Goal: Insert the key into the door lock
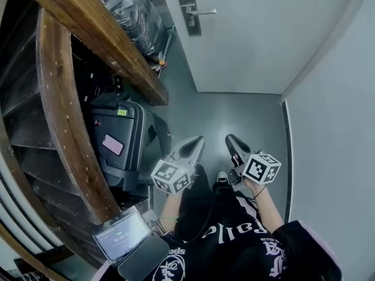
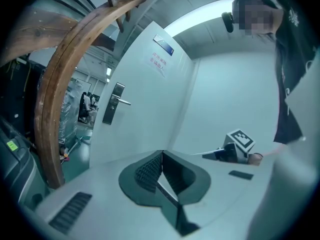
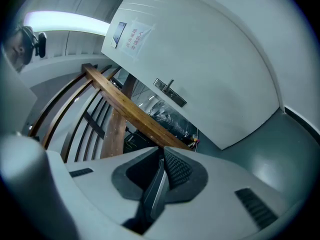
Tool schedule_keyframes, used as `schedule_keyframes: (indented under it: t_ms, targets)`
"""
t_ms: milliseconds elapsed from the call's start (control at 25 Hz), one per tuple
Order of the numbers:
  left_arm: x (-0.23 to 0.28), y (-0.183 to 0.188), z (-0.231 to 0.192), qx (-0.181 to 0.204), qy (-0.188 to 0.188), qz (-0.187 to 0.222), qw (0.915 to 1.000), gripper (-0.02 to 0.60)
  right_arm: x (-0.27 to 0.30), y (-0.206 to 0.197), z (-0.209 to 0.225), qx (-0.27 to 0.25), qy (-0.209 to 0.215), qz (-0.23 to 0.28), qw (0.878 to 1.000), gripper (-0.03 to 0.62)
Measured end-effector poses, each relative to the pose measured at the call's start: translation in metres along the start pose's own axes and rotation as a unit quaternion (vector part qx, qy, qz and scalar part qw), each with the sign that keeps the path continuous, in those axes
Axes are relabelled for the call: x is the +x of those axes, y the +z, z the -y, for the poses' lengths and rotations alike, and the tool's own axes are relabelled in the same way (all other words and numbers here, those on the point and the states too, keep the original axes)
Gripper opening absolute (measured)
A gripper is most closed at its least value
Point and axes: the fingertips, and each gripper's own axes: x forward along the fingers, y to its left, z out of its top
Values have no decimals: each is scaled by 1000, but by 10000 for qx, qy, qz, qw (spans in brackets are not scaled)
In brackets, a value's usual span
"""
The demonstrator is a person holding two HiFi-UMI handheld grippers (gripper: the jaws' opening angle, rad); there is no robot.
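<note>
- Door lock, a grey metal plate with a lever handle (image 1: 188, 7), sits on one wide white flat door (image 1: 258, 40). It looks fixed and rigid, and it is well apart from both tools.
- Two handheld grey two-jaw tongs are in view. The left gripper (image 1: 198, 140) and the right gripper (image 1: 229, 138) each have their jaws pressed together, with nothing visible between them.
- Small key: none shows in any view, so the count seen is zero. It is likely light, stiff, thin, slick metal, best pinched across its flat head with the blade left free.
</note>
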Motion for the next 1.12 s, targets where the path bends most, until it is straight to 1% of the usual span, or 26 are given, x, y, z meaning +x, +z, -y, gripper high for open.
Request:
schedule_keyframes:
  t_ms: [160, 320, 440, 560, 680, 920, 1120]
  targets:
    - [-23, -11, 20, -66, 179, -19, 9998, 5, -14, -18, -11, 2, 153, -194, 9997, 43]
    - [-49, -8, 26, -70, 327, 94, 9994, 5, -18, -38, -34, -48, 349, -349, 9988, 43]
    - [-74, -13, 27, -66, 382, 173, 9991, 5, -21, -61, -52, -137, 430, -474, 9979, 43]
    - [-106, -29, 33, -120, 387, 152, 9991, 5, -29, -95, -71, -169, 454, -605, 9970, 43]
    - [-144, -44, 40, -103, 297, 132, 9994, 5, -37, -130, -95, -190, 438, -610, 9970, 43]
    - [-245, -84, 57, -16, 115, -47, 9999, 5, -65, -227, -145, 154, 309, -516, 9981, 43]
    - [-310, -105, 54, -182, 149, 1, 9997, 5, -89, -286, -180, 156, 229, -537, 9982, 43]
